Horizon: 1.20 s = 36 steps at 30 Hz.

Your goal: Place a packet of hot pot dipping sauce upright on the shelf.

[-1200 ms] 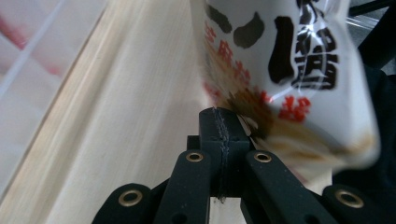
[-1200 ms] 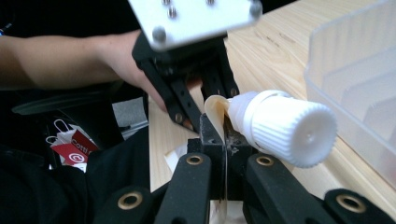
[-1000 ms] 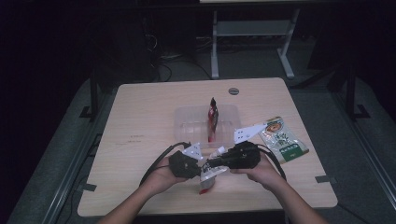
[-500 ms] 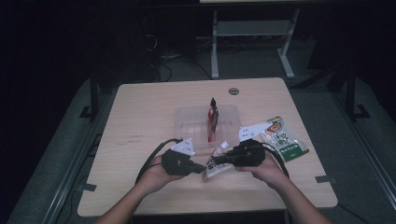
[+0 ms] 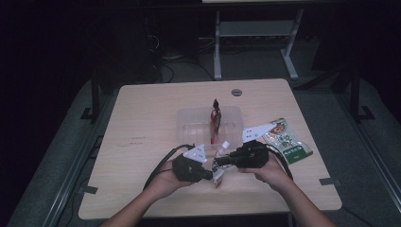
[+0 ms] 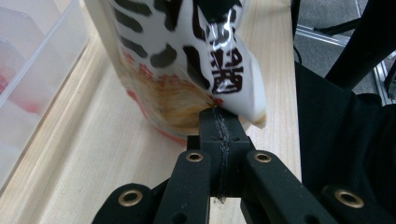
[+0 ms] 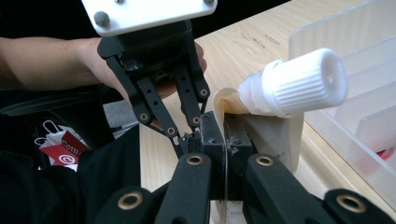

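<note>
Both tongs, left (image 5: pixel 206 175) and right (image 5: pixel 222 161), clamped on pouch (image 5: pixel 218 171), just in front of bin (image 5: pixel 189 124). Step: holding pouch for transfer. Next, probably: 1 tong lets go, other carries pouch into bin.

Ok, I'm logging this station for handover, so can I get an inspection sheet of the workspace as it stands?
Surface: light wooden table, bare at its left.
Job's things: spouted pouch with white cap, held between both grippers above the table's near edge.
Clutter: clear plastic bin with a red packet standing in it; green snack bag at right.
Grippers: left gripper and right gripper both shut on the pouch.
Cables: black cable trailing from the left gripper.
Surroundings: dark floor, white frame behind.
</note>
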### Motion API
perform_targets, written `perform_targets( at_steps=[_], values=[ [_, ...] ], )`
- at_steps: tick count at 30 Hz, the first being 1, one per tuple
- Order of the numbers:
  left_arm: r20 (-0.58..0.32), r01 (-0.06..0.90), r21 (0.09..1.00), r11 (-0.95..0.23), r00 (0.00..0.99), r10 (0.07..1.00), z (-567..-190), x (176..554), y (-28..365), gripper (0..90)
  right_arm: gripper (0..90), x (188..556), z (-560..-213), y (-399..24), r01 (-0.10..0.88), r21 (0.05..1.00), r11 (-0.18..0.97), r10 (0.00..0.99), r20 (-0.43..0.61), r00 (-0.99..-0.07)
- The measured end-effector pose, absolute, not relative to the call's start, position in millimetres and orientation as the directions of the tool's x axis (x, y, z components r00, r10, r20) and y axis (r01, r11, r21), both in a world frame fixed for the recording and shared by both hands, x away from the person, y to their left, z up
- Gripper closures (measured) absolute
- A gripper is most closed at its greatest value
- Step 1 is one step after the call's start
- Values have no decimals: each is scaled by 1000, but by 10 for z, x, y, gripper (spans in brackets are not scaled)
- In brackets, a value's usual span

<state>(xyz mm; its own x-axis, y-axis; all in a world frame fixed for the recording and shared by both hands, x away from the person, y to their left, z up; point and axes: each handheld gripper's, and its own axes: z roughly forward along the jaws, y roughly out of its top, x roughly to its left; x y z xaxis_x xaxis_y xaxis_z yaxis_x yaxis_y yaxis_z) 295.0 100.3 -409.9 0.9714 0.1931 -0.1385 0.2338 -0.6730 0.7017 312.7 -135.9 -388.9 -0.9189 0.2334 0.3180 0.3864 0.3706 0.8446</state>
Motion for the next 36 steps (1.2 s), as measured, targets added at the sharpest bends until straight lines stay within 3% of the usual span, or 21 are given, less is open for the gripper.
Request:
perform_targets(
  at_steps=[15, 21, 23, 28, 36],
  values=[
    [-157, 263, 717, -645, 963, 218, -4022, 2980, 1184, 881, 899, 3111, -3785, -1481, 375, 850, 370, 252, 296, -921],
    [-173, 296, 703, -647, 953, 248, -4054, 2947, 1363, 831, 899, 3103, -3674, -1546, 356, 856, 375, 250, 276, -928],
    [-174, 308, 699, -645, 949, 264, -4060, 2927, 1426, 784, 898, 3113, -3622, -1572, 341, 863, 372, 250, 261, -932],
    [-140, 310, 687, -657, 944, 299, -4089, 2882, 1553, 572, 898, 3155, -3503, -1645, 328, 871, 365, 263, 241, -934],
    [-161, 367, 667, -648, 921, 355, -4194, 2862, 1768, 421, 898, 3290, -3272, -1803, 317, 880, 353, 290, 219, -932]
  ],
)
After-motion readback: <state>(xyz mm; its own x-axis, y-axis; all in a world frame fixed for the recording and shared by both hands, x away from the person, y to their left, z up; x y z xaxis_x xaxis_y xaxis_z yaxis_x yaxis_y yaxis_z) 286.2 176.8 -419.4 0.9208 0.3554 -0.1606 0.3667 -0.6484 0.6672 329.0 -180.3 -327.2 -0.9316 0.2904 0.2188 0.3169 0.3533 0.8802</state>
